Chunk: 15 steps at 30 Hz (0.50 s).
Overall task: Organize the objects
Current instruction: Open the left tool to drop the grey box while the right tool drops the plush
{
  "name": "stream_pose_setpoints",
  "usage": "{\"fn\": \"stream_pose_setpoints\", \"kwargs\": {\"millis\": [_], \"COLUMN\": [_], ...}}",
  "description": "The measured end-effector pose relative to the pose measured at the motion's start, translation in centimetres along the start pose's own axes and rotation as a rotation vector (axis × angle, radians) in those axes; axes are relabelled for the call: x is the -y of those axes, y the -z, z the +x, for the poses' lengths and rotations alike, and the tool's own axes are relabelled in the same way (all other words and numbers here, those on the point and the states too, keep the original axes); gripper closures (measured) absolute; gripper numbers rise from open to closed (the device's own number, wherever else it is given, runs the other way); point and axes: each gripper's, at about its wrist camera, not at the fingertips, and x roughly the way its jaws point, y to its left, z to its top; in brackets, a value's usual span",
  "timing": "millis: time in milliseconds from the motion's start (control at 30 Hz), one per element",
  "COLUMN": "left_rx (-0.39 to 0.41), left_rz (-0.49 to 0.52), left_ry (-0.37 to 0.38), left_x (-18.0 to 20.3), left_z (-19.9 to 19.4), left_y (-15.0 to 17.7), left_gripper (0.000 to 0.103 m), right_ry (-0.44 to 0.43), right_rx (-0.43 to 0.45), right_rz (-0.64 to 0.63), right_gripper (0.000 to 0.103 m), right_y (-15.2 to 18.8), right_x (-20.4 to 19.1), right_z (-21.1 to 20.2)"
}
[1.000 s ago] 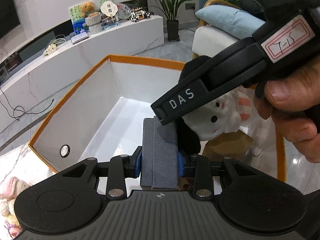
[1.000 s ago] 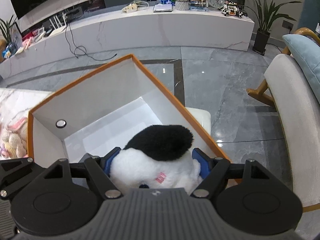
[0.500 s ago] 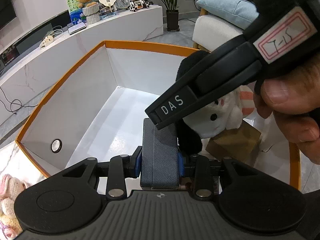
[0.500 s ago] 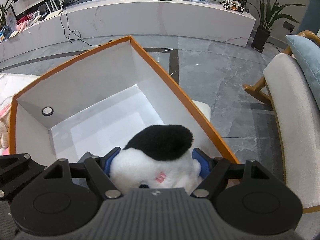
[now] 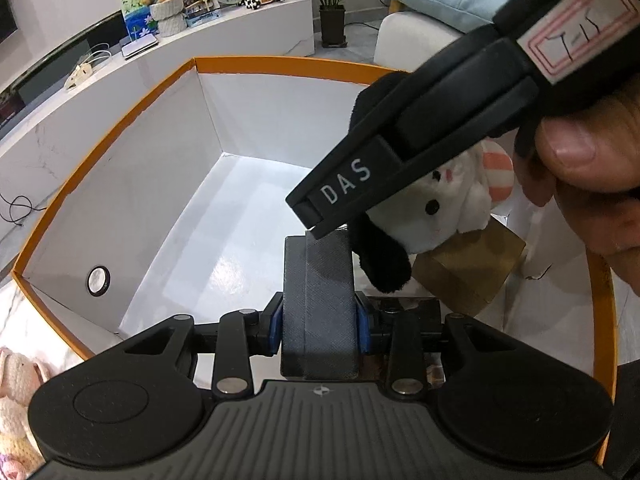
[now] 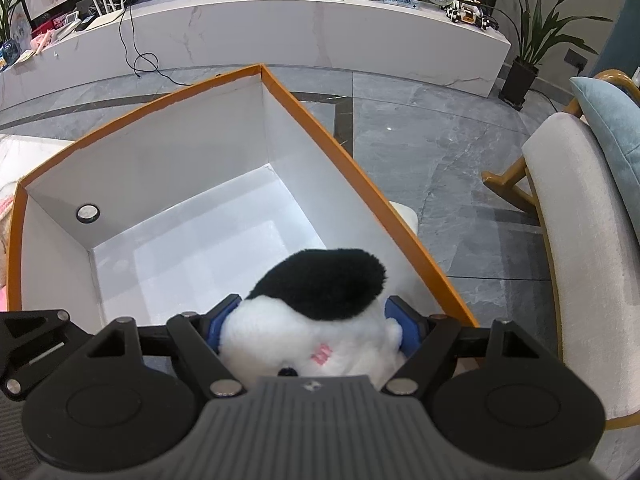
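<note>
Down into the box (image 5: 120, 200) now: orange rim, white walls, wide open ahead of and below both grippers, floor bare straight in front of the left gripper (image 5: 319, 328). Over on the right wrist view, same box (image 6: 180, 168) ahead, its right wall running up just right of the right gripper (image 6: 312, 320).

Crossing in from the upper right of the left gripper, a hand (image 5: 580, 184) wrapped round the other tool's black handle, one finger marked DAS hanging just above the case's far end.

Clamped on the plush (image 6: 312, 320) with the right gripper: blue pads pressed into both white flanks, black ear poking forward past the tips, over the box floor. From the left view, plush (image 5: 440, 208) hanging right of and ahead of the left gripper, face turned this way, above the block.

Right of the left gripper, on the box floor, a brown block (image 5: 472, 276).

Gripping the grey case (image 5: 320, 300) with the left gripper, jaws just been easing apart, case between them, pads touching both long sides, case pointing straight ahead over the box floor.

Far left of that gripper, a small metal eyelet (image 5: 98, 280) in the wall.
</note>
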Motion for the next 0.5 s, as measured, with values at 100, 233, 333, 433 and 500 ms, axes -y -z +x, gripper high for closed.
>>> {"fn": "stream_pose_setpoints", "kwargs": {"millis": [100,233,333,433,500], "left_rx": [0.005,0.029,0.038,0.039,0.04], "left_rz": [0.008,0.007,0.029,0.033,0.009], "left_ry": [-0.002,-0.027,-0.082,-0.133,-0.135], "left_x": [0.0,-0.8,-1.5,-2.5,-3.0], "left_z": [-0.3,-1.3,-1.7,-1.8,-1.9], "left_y": [0.1,0.1,0.0,-0.6,-0.7], "left_gripper": [0.047,0.042,0.042,0.042,0.042], "right_ry": [0.002,0.02,0.023,0.023,0.012], "right_rx": [-0.003,0.0,0.001,0.006,0.02], "right_rz": [0.006,0.007,0.01,0.013,0.022], "right_gripper": [0.023,0.021,0.02,0.02,0.019], "right_y": [0.0,0.1,0.1,0.0,-0.1], "right_x": [0.1,0.2,0.1,0.0,0.1], "right_z": [0.0,0.0,0.0,-0.1,-0.3]}}
